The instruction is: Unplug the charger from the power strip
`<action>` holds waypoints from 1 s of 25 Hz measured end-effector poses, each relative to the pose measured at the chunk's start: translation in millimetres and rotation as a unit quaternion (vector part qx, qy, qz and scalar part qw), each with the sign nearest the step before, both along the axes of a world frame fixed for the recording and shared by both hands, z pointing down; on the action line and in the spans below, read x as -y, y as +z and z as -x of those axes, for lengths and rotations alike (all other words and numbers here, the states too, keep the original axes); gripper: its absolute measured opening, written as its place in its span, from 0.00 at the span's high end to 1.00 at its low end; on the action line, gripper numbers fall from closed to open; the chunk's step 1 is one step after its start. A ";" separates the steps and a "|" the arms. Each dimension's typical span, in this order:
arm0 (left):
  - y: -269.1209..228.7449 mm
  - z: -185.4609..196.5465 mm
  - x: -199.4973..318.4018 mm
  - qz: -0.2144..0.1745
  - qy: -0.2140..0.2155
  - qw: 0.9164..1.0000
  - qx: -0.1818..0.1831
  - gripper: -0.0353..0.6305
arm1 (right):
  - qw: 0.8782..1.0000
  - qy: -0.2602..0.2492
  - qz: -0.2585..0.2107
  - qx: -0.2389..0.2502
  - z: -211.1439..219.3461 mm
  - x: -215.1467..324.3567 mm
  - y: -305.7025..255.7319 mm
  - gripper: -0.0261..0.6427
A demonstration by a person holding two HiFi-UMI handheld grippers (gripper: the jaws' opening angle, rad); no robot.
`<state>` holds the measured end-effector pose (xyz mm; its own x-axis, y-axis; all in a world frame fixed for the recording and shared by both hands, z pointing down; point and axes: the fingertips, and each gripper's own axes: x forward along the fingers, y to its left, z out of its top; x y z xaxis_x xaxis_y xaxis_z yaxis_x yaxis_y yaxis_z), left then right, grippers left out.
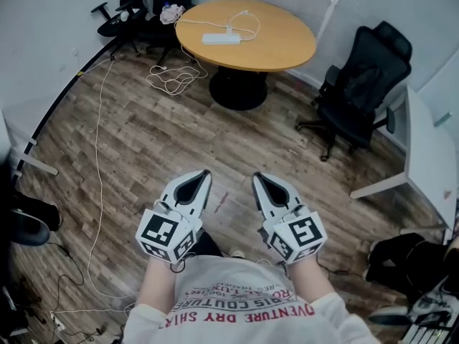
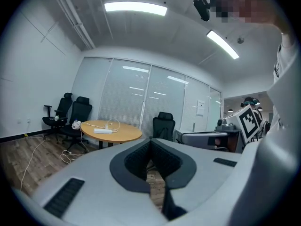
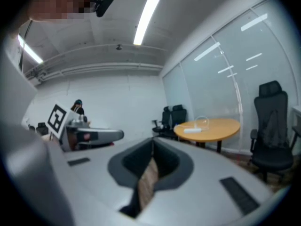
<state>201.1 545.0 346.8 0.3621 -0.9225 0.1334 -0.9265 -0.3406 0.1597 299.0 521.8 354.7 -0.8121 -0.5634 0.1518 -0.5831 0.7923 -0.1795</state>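
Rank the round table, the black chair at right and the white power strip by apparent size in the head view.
Largest: the round table and the black chair, about the same area in this view, too close to rank.
Smallest by far: the white power strip on the table.

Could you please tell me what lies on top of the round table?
A white power strip and a looped white cable lie on the table. Any plug in the strip is too small to make out.
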 end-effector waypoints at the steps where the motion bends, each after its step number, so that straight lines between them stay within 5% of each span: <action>1: 0.7 6.3 6.7 0.001 0.001 1.000 -0.001 0.90 | 1.000 -0.001 0.000 0.003 6.4 6.4 -0.9 0.92; 16: -29.0 160.2 124.2 -0.030 0.044 0.999 0.001 0.90 | 0.999 0.044 -0.029 -0.001 153.0 123.3 -25.0 0.92; 25: -11.0 221.6 174.1 -0.011 0.011 1.000 -0.005 0.90 | 0.999 0.034 -0.023 -0.019 209.4 184.3 -6.2 0.92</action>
<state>-20.5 370.9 335.8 0.3838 -0.9169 0.1096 -0.9170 -0.3645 0.1621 89.6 337.5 348.6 -0.7665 -0.6236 0.1539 -0.6409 0.7580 -0.1211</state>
